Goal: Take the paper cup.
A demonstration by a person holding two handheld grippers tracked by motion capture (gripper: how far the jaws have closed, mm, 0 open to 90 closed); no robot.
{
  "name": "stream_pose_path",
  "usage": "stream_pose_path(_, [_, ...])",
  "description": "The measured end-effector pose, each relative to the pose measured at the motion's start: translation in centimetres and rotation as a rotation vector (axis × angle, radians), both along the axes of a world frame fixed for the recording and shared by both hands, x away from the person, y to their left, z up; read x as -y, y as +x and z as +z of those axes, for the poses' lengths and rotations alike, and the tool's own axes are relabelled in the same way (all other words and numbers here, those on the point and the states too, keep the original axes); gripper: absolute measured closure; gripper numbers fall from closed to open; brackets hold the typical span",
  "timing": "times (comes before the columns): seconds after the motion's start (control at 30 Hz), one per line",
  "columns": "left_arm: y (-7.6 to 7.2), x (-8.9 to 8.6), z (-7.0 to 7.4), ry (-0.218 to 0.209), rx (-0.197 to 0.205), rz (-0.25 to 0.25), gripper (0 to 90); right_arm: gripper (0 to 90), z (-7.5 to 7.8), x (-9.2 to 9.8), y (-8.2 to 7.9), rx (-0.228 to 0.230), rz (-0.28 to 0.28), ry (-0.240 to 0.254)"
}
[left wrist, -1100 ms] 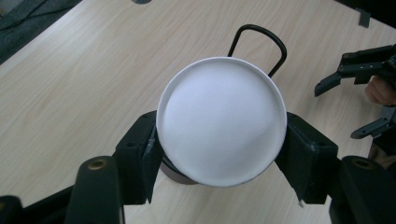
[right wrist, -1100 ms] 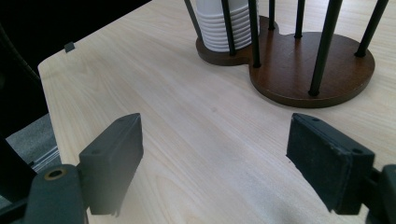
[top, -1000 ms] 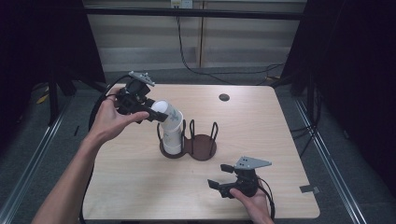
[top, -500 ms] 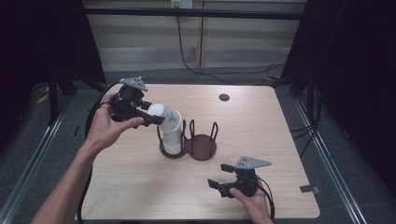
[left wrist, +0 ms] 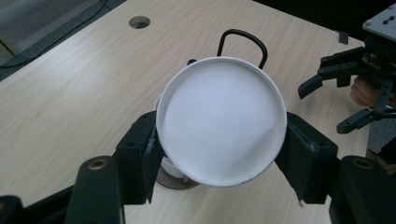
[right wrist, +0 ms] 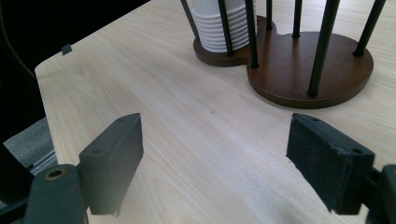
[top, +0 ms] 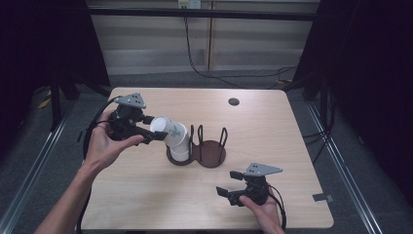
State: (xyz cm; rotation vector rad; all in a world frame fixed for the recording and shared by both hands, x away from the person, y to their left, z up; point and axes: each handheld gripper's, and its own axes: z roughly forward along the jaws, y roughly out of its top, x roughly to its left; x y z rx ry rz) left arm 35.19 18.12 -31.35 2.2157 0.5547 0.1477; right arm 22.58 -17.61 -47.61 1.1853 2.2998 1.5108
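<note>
Since a second ago, the left tongs (top: 155, 135) have carried the white paper cup (top: 168, 130) leftward and a little down, away from above the stack of cups (top: 180, 149); the cup now hangs tilted, mouth toward the left hand (top: 104, 146), with its base just beside the top of the stack, whether touching it I cannot quite tell. Those tongs pinch the cup by its sides, as the left gripper view shows, the pads pressed on either side of its rim. The stack sits in the left ring of the brown wire holder (top: 210, 153) in the middle of the counter (top: 272, 131). The right tongs (top: 233, 184) have stayed put near the front edge, spread with nothing between them.
</note>
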Motion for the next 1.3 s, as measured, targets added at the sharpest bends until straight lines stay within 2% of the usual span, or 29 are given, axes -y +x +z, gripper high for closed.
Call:
stream_pose_path(0.13, [-0.6, -0.4, -0.4, -0.02, -0.013, -0.005, 36.4, 14.9, 0.1, 0.0, 0.0, 0.008, 0.006, 0.014])
stream_pose_path(0.3, [-1.5, -0.9, -1.0, -0.028, -0.011, -0.033, 36.4, 14.7, 0.1, -0.2, 0.0, 0.006, 0.022, 0.01])
stream_pose_path(0.4, [-2.0, -1.2, -1.3, -0.053, -0.013, -0.039, 36.4, 14.8, 0.2, -0.3, 0.0, 0.009, 0.029, 0.008])
stream_pose_path(0.43, [-2.1, -1.3, -1.5, -0.047, -0.006, -0.036, 36.4, 14.2, 0.3, -0.4, 0.1, 0.014, 0.034, 0.011])
stream_pose_path(0.53, [-2.4, -1.2, -2.4, -0.05, -0.027, -0.036, 36.4, 13.2, 0.3, -0.4, 0.1, 0.014, 0.025, 0.01])
stream_pose_path(0.67, [-2.8, -1.2, -3.1, -0.041, -0.032, -0.047, 36.4, 13.1, 0.4, -0.5, 0.1, 0.009, 0.029, 0.02])
stream_pose_path(0.83, [-3.4, -1.1, -3.6, -0.044, -0.028, -0.067, 36.4, 13.4, 1.1, -0.9, 0.3, 0.023, 0.027, -0.001])
stream_pose_path(0.9, [-3.7, -0.9, -3.9, -0.042, -0.033, -0.074, 36.4, 13.3, 1.4, -1.1, 0.4, 0.031, 0.039, 0.002])
stream_pose_path(0.97, [-4.0, -0.7, -4.2, -0.05, -0.046, -0.082, 36.4, 13.6, 1.8, -1.4, 0.4, 0.044, 0.034, -0.017])
stream_pose_path(1.03, [-4.3, -0.4, -4.6, -0.038, -0.042, -0.092, 36.4, 14.1, 2.0, -1.6, 0.5, 0.05, 0.028, -0.029])
stream_pose_path(1.1, [-4.4, -0.1, -5.0, -0.025, -0.055, -0.104, 36.4, 14.1, 2.2, -1.7, 0.6, 0.054, 0.039, -0.024])
stream_pose_path(1.17, [-4.5, -0.1, -5.3, -0.04, -0.055, -0.102, 36.4, 14.9, 2.3, -1.8, 0.8, 0.058, 0.042, -0.024])
stream_pose_path(1.3, [-4.6, -0.1, -6.2, -0.036, -0.061, -0.109, 36.4, 16.3, 2.6, -2.1, 1.2, 0.065, 0.044, -0.025])
